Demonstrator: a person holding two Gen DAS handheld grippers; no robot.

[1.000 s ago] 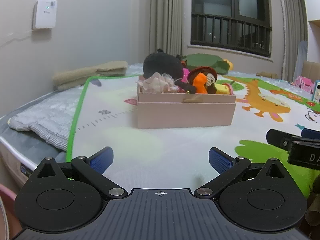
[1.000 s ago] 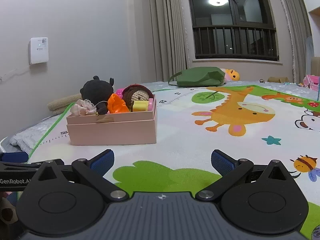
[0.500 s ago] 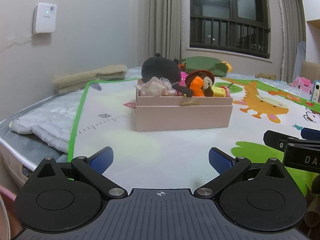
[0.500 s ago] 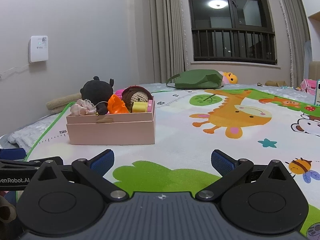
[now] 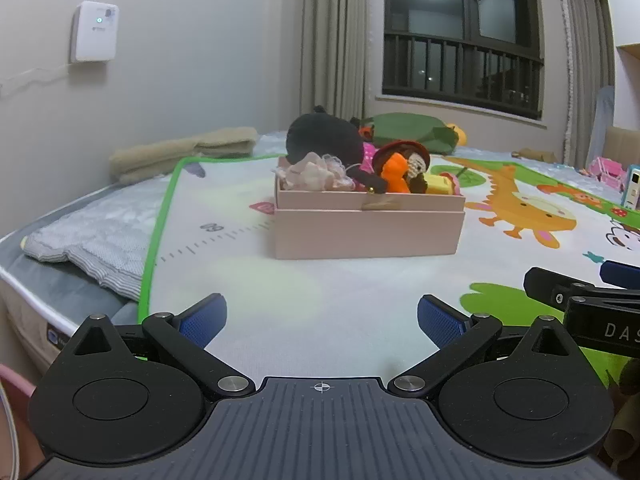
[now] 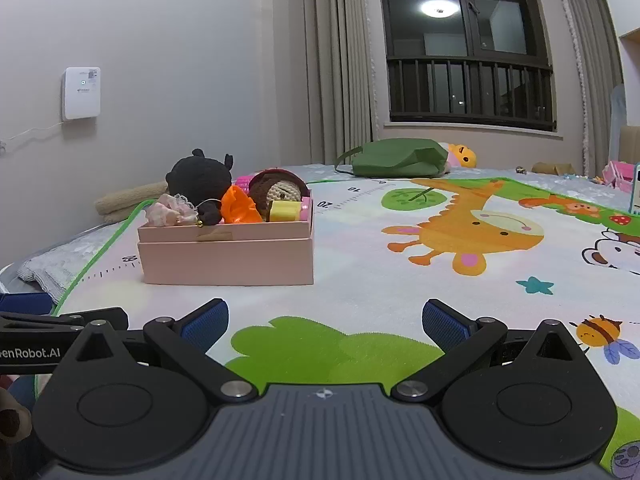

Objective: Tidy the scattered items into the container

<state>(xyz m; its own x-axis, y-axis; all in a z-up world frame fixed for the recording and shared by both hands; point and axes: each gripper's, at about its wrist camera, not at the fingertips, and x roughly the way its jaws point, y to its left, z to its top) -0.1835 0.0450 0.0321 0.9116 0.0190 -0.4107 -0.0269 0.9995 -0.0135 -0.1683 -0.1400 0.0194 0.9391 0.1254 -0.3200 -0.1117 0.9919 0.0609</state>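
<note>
Brimming pink box point(image 5: 368, 232) — black plush point(image 5: 324, 138), orange toy point(image 5: 394, 172), yellow block point(image 5: 438, 184).

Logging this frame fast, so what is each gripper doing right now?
Left gripper: open, holding nothing, blue-padded fingers spread above the printed play mat.
Right gripper: open, holding nothing, above the same mat.
</note>
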